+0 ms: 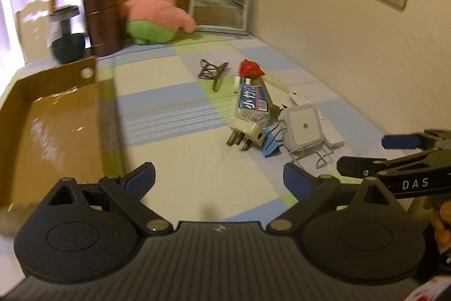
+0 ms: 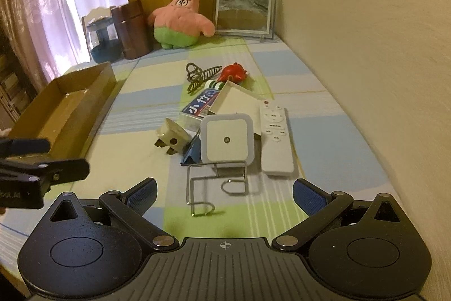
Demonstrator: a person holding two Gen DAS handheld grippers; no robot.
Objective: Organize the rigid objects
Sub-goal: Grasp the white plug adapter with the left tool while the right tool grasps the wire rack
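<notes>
A pile of small rigid items lies on the checked table: a white square night light (image 2: 227,139), a white remote (image 2: 274,137), a beige plug adapter (image 2: 170,138), a wire hook rack (image 2: 215,186), a blue-labelled box (image 2: 198,107), a black hair claw (image 2: 198,76) and a red toy (image 2: 234,73). The pile also shows in the left wrist view, with the night light (image 1: 303,127) and adapter (image 1: 248,136). An open cardboard box (image 1: 50,131) stands at the left. My left gripper (image 1: 218,178) is open and empty. My right gripper (image 2: 224,192) is open over the wire rack.
A pink star plush (image 2: 180,19), a brown canister (image 2: 132,28), a dark jar (image 2: 103,38) and a picture frame (image 2: 243,11) stand at the table's far end. The wall (image 2: 366,47) runs along the right side. Curtains (image 2: 42,4) hang at the left.
</notes>
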